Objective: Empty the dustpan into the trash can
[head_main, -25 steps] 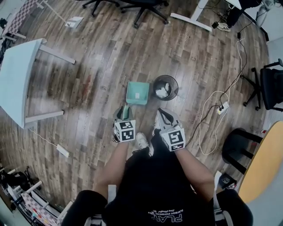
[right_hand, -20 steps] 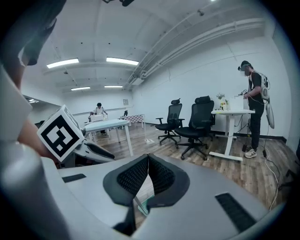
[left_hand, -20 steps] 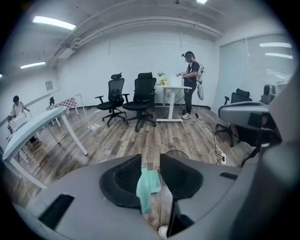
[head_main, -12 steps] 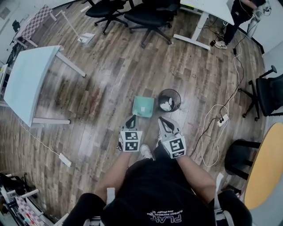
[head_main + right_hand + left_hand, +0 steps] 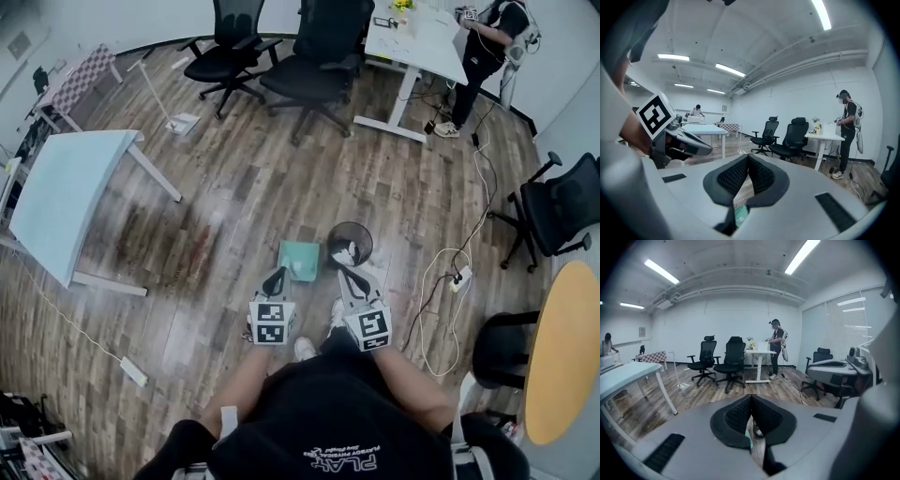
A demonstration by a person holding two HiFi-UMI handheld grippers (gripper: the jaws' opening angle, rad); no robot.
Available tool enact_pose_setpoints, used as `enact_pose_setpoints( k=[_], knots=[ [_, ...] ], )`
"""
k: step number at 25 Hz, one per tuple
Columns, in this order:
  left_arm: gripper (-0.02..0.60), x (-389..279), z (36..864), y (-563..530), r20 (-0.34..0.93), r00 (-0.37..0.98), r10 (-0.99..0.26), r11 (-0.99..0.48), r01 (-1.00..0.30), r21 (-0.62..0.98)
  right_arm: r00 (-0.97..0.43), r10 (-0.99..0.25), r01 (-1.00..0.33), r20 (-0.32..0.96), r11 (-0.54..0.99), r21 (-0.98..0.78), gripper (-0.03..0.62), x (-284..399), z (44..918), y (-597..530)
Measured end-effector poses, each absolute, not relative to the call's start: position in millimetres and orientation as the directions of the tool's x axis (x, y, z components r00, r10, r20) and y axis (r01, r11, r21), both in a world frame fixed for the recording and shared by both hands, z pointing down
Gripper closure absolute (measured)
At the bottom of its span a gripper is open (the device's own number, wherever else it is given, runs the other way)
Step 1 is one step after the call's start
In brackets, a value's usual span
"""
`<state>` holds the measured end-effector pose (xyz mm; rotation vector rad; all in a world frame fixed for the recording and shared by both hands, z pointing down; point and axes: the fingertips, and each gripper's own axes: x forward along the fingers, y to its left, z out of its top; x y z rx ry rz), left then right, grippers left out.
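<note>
Head view: you are holding both tools low in front of you, above the wooden floor (image 5: pixel 234 197). The left gripper (image 5: pixel 275 279) is pointing toward 12 o'clock. Its jaws are pressing together with nothing between them, and the left gripper view is showing the black pads meeting at the tip. The right gripper (image 5: pixel 350 279) is hanging just beside it at 3 o'clock, jaws likewise pressing together and empty in the right gripper view.

The teal dustpan (image 5: pixel 300 261) is lying flat on the floor at 12 o'clock from the left gripper, apart from both tools. A small pale scrap (image 5: pixel 296 266) is showing in it. The black mesh trash can (image 5: pixel 330 242) is standing upright just beside the dustpan, at its 3 o'clock; whether the two are touching cannot be told. Crumpled white paper (image 5: pixel 347 251) is lying inside the can.

A light-blue table (image 5: pixel 66 197) is standing at 10 o'clock. Two black office chairs (image 5: pixel 319 56) are standing at 12 o'clock. A person (image 5: pixel 483 47) is standing by a white desk (image 5: pixel 412 37) at 1 o'clock.
</note>
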<state>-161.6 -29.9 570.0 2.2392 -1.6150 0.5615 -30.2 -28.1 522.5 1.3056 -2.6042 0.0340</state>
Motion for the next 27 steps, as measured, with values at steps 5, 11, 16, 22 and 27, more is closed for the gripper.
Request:
enact_pose_setpoints(
  k=[5,11,16,22,27],
  knots=[
    [0.557,-153.2,541.4,-24.7,0.436,0.314,-0.843,-0.339,-0.940,0.020,-0.531,-0.823,-0.814,0.204,0.562,0.149,0.571,-25.7,503.6,-25.0],
    [0.557,-131.9,519.5,-16.6,0.381,0.375,-0.845,-0.395,-0.918,0.029,-0.511,-0.838,-0.828,0.192,0.540,0.150,0.571,-16.3,495.1,-12.9],
    [0.557,-127.1,517.3,-12.1,0.372,0.401,-0.837,-0.419,-0.907,0.036,-0.499,-0.846,-0.834,0.187,0.527,0.162,0.571,-16.6,490.7,-9.2],
    [0.557,-123.8,515.2,-6.9,0.365,0.411,-0.836,-0.427,-0.903,0.040,-0.486,-0.855,-0.840,0.179,0.514,0.175,0.571,-15.2,484.0,-6.0],
    [0.557,-122.3,511.5,-2.9,0.340,0.411,-0.846,-0.427,-0.904,0.029,-0.472,-0.864,-0.848,0.172,0.499,0.180,0.571,-10.2,482.4,-0.7]
  ],
)
